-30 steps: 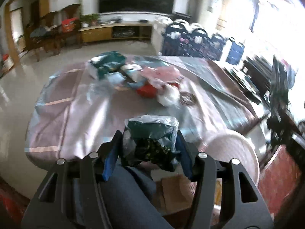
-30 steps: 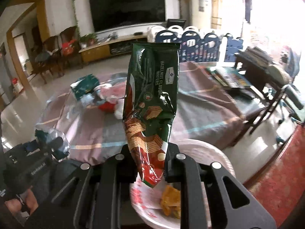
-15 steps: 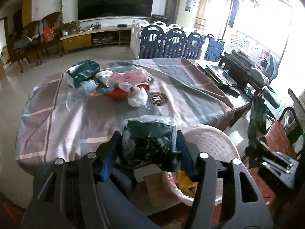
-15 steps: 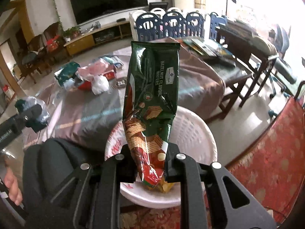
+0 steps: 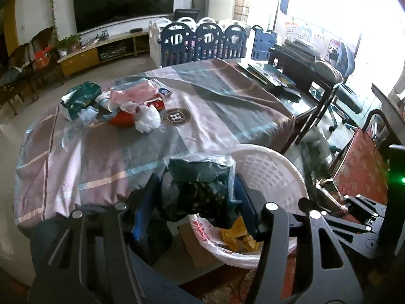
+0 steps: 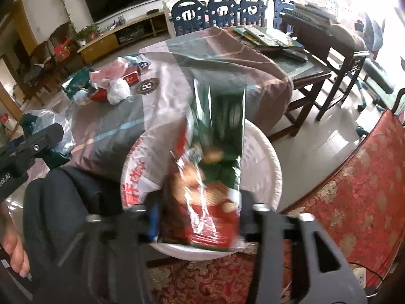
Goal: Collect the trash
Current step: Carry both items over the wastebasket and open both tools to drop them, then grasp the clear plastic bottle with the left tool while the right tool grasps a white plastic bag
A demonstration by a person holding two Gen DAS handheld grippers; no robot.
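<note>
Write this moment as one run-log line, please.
left gripper: shut on crumpled dark bag | right gripper: open, wafer packet blurred over white basket | trash pile on table

Motion blurs the wafer packet (image 6: 212, 177), which hides the basket's (image 6: 274, 167) inside

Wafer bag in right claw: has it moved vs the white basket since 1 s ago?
Yes. The wafer bag is blurred and leaning over the white basket, with the right claw opened wider; earlier it stood upright, clamped, short of the basket.
</note>
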